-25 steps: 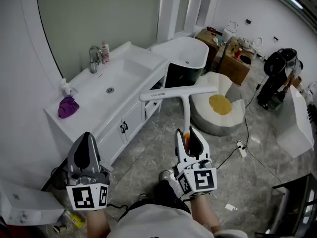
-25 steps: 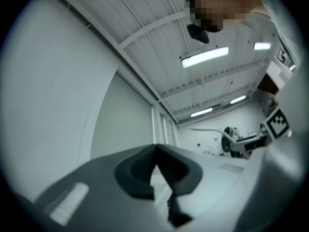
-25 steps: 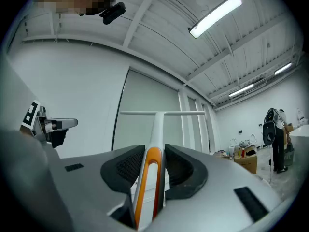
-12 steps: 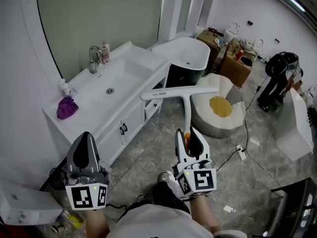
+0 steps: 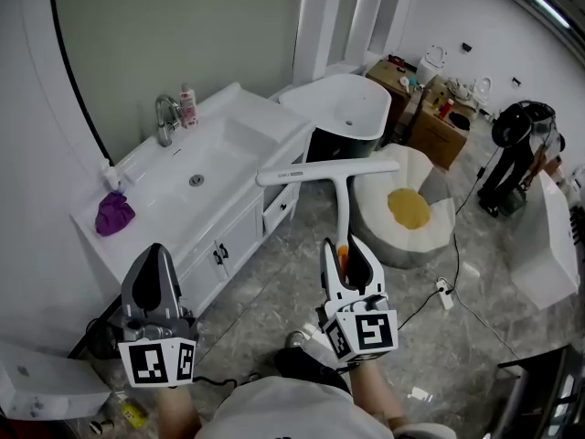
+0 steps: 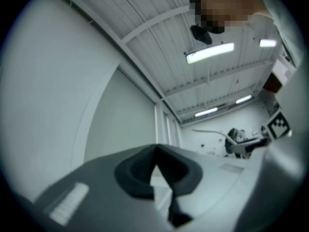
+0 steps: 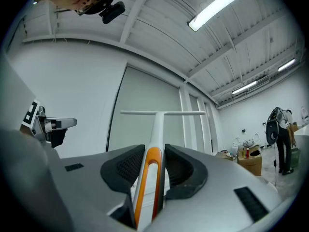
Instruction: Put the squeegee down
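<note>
White with an orange strip down its grip, the squeegee [image 5: 329,171] stands upright in our right gripper [image 5: 348,251]. The jaws are clamped on the lower handle, so the blade rides crosswise in the air, near the vanity counter [image 5: 247,117] but touching nothing. Our left gripper [image 5: 156,256] is pinched together on nothing and held low, out of the way. We judge the counter the likeliest resting place; the setting-down has not begun.
</note>
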`<state>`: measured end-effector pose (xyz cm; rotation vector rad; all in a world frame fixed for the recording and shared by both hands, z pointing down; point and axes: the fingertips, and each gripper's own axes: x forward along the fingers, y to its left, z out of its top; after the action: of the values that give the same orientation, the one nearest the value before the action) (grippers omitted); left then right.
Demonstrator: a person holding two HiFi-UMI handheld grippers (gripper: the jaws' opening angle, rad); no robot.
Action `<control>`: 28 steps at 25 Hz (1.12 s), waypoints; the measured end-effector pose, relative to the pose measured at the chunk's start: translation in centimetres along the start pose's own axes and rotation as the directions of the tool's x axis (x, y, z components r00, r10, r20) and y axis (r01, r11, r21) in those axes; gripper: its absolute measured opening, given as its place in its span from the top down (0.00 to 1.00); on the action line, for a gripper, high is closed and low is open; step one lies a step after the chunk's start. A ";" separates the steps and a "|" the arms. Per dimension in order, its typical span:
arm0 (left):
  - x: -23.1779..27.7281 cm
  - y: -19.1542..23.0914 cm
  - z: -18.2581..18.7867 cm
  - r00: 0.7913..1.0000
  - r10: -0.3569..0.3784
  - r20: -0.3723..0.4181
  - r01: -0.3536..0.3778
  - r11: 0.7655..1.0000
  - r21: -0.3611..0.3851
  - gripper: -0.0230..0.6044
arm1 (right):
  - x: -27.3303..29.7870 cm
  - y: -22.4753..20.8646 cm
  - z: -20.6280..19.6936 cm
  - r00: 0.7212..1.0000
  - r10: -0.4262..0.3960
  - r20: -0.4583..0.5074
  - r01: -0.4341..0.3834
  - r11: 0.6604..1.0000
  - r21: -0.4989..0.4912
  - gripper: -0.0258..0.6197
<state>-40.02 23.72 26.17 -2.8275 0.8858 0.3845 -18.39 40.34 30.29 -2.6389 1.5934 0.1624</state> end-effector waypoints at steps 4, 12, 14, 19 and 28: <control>3.3 -0.9 0.0 1.000 0.016 0.015 -0.016 1.000 0.008 0.95 | 3.4 -2.0 0.9 0.999 0.034 0.032 -0.034 0.999 -0.006 0.76; 8.4 -2.6 -0.9 0.997 0.066 0.032 -0.066 0.998 0.016 0.95 | 8.5 -5.7 0.7 0.994 0.097 0.058 -0.097 0.995 -0.006 0.76; 9.7 -3.1 -1.2 0.997 0.076 0.035 -0.076 0.997 0.011 0.95 | 9.6 -6.7 0.8 0.992 0.109 0.060 -0.108 0.994 -0.005 0.76; 12.1 -5.4 -1.3 0.996 0.080 0.048 -0.081 0.996 0.020 0.95 | 11.1 -9.2 0.4 0.989 0.134 0.065 -0.135 0.991 0.007 0.76; 15.5 -6.3 -2.6 0.997 0.076 0.022 -0.077 0.996 0.038 0.95 | 14.2 -11.2 -0.9 0.988 0.142 0.054 -0.145 0.988 0.053 0.76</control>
<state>-23.58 19.97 24.68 -2.7561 0.9891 0.4009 -1.90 33.01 29.45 -2.4583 1.7444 0.1855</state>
